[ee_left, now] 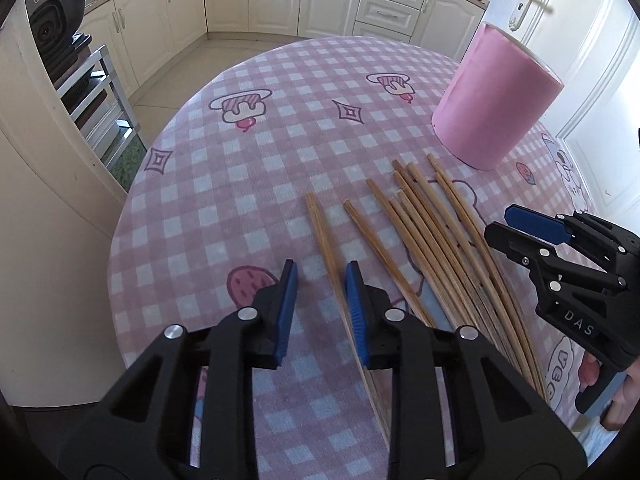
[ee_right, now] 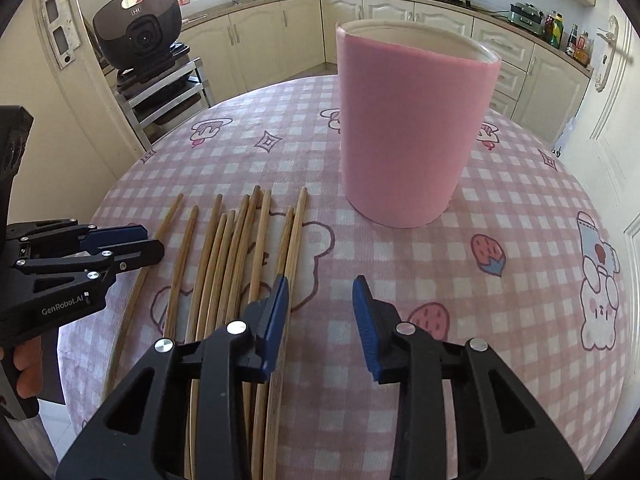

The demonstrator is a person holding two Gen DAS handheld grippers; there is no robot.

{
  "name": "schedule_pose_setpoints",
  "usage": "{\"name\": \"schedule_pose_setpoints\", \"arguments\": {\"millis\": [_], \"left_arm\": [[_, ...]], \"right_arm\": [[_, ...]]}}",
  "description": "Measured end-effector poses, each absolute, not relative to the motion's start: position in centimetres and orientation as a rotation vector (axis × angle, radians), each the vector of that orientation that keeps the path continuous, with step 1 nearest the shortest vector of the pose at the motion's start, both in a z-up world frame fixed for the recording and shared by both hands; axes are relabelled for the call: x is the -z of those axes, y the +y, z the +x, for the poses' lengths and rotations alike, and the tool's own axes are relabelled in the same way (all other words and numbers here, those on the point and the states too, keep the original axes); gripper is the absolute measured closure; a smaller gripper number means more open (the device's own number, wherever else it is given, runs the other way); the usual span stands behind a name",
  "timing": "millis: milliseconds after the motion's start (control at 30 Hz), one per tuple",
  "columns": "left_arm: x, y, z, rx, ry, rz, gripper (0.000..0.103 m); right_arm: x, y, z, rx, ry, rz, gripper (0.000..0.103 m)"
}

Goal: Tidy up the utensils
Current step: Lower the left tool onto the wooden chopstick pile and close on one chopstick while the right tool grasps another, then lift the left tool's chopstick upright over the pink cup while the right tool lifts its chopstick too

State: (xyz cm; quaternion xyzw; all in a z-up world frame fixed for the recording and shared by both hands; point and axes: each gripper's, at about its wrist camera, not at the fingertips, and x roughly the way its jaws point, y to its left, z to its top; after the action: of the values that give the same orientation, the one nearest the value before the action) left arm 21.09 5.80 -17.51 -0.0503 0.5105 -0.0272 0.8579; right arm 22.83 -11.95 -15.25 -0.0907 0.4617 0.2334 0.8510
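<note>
Round counter (ee_left: 224, 184) draped in a pink-and-white checked cloth printed with cartoon animals and strawberries, seen from both wrist views. Pink cylindrical holder (ee_right: 408, 128), upright and open at the top, with a pale inner wall; its inside cannot be seen from either view, so any contents cannot be told. In the right wrist view it stands toward 12 o'clock on the counter; in the left wrist view it sits at about 1 o'clock. Bundle of chopsticks (ee_right: 236, 264), light brown wood, long and slender with squared ends, lying flat on the cloth in a loose fan just beside the holder's base, apart from it; several overlap, and their near ends run under the claws and out of sight. In the left wrist view two chopsticks (ee_left: 320, 236) lie a little apart from the rest, toward 9 o'clock of the bundle. Left claw (ee_left: 322, 292), black frame with blue pads, jaws partly open with a plain gap; one chopstick passes beneath the gap, close by the pad on the 3 o'clock side, and no pad presses on it. Right claw (ee_right: 320, 312), same build, jaws partly open over bare cloth; its 9 o'clock pad lies over the bundle's outermost chopstick, and whether it touches cannot be told. Neither claw holds anything.
</note>
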Motion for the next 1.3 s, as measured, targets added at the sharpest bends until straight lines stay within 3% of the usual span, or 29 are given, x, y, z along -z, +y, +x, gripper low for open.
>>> {"name": "schedule_pose_setpoints", "arguments": {"millis": [167, 300, 500, 700, 767, 900, 1300], "left_arm": [[17.5, 5.3, 21.1, 0.050, 1.067, -0.062, 0.080], [17.5, 5.1, 21.4, 0.059, 1.073, -0.059, 0.090], [17.5, 5.1, 21.9, 0.078, 1.090, -0.046, 0.091], [17.6, 4.6, 22.8, 0.070, 1.105, -0.035, 0.093], [17.5, 4.6, 23.0, 0.076, 1.100, -0.049, 0.095], [17.0, 4.4, 22.7, 0.089, 1.081, -0.057, 0.097], [7.1, 2.7, 18.6, 0.209, 0.873, -0.106, 0.098]], "right_arm": [[15.2, -11.4, 23.8, -0.513, 1.016, -0.213, 0.072], [15.0, -10.1, 24.5, -0.520, 1.053, -0.259, 0.074], [15.2, -9.5, 26.2, -0.537, 1.134, -0.265, 0.080], [15.4, -8.1, 26.8, -0.490, 1.137, -0.332, 0.087], [15.4, -7.9, 27.2, -0.475, 1.133, -0.329, 0.097], [15.1, -8.2, 26.8, -0.489, 1.119, -0.282, 0.098], [5.7, -11.6, 22.2, -0.602, 0.897, -0.110, 0.098]]}}
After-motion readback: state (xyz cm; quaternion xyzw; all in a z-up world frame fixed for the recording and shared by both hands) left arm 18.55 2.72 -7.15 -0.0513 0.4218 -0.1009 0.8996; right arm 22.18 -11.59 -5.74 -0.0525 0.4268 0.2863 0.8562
